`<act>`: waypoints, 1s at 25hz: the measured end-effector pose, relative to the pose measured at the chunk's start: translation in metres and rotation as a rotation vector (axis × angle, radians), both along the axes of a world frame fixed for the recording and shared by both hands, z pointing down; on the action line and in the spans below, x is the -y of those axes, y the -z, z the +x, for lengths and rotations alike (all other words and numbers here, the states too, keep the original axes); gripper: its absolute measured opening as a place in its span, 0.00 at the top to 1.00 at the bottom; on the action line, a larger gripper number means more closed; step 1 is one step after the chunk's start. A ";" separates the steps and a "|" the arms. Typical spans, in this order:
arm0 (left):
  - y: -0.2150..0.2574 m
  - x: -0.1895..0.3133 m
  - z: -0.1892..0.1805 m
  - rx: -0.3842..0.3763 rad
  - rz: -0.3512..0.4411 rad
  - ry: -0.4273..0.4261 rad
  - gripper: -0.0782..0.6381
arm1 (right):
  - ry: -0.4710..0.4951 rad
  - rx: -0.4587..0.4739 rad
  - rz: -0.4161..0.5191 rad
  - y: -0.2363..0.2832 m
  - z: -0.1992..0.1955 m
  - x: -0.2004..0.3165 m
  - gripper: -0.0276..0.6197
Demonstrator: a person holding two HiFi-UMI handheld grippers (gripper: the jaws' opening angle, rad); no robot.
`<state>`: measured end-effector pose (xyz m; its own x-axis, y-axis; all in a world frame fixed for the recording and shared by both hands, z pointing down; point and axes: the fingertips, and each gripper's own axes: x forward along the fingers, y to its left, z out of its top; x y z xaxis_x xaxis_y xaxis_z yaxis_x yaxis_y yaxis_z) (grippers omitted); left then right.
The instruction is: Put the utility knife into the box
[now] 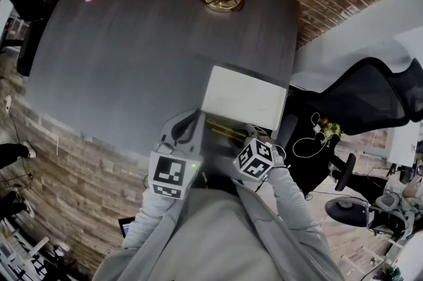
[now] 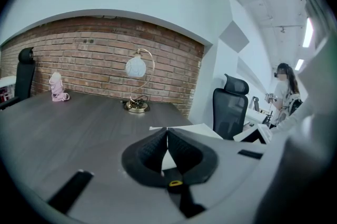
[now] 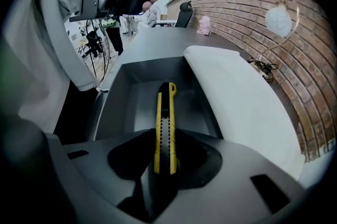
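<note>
utility knife (image 3: 165, 104) | clamped in right claw (image 3: 165, 133) | over open box (image 3: 113, 96) | lid (image 3: 237, 101) beside

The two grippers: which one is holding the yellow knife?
The right gripper: its fingers clamp the utility knife, pointing into the box. The left gripper's fingers meet empty.
</note>
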<state>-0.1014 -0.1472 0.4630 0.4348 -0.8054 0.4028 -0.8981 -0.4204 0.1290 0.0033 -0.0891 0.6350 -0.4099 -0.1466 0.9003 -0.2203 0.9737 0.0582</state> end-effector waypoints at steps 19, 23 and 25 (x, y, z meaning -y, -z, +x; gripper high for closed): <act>0.009 0.003 -0.012 -0.003 0.034 0.005 0.86 | -0.094 0.069 -0.007 0.022 0.001 0.005 0.76; 0.016 0.007 -0.013 0.000 0.047 0.006 0.86 | -0.116 0.101 0.041 0.044 0.004 0.011 0.76; 0.022 0.010 -0.011 -0.002 0.063 0.004 0.86 | -0.129 0.126 0.072 0.057 0.005 0.014 0.76</act>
